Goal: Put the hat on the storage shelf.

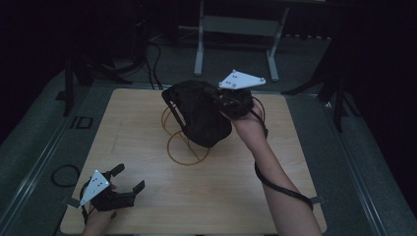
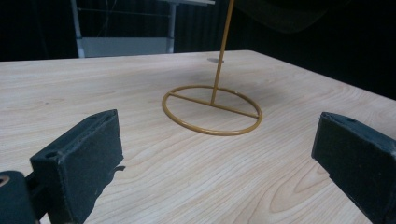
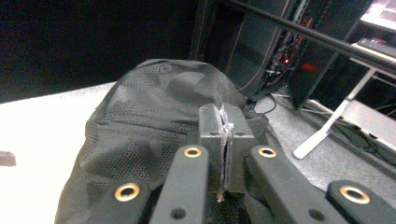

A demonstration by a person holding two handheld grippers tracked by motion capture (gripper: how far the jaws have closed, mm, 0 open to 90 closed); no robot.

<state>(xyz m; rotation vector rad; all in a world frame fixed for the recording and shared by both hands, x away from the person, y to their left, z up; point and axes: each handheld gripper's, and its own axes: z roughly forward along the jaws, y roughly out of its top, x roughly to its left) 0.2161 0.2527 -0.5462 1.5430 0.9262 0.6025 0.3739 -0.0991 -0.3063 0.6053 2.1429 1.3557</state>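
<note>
A black mesh cap (image 1: 201, 115) hangs over the thin gold wire stand (image 1: 184, 147) at the middle of the wooden table. My right gripper (image 1: 231, 101) is shut on the cap's right edge; in the right gripper view the jaws are pressed together on the fabric of the cap (image 3: 149, 107) at the right gripper (image 3: 225, 126). My left gripper (image 1: 129, 178) rests open near the table's front left corner. In its own view the left gripper (image 2: 215, 154) holds nothing and faces the stand's ring base and upright rod (image 2: 211, 112), with the cap's lower edge (image 2: 285, 14) above.
The table (image 1: 221, 196) is bare light wood around the stand. A white-legged frame (image 1: 236, 29) stands on the floor behind it. A cable loop (image 1: 64, 174) lies on the floor at the left. The right gripper's cable (image 1: 280, 187) trails beside the forearm.
</note>
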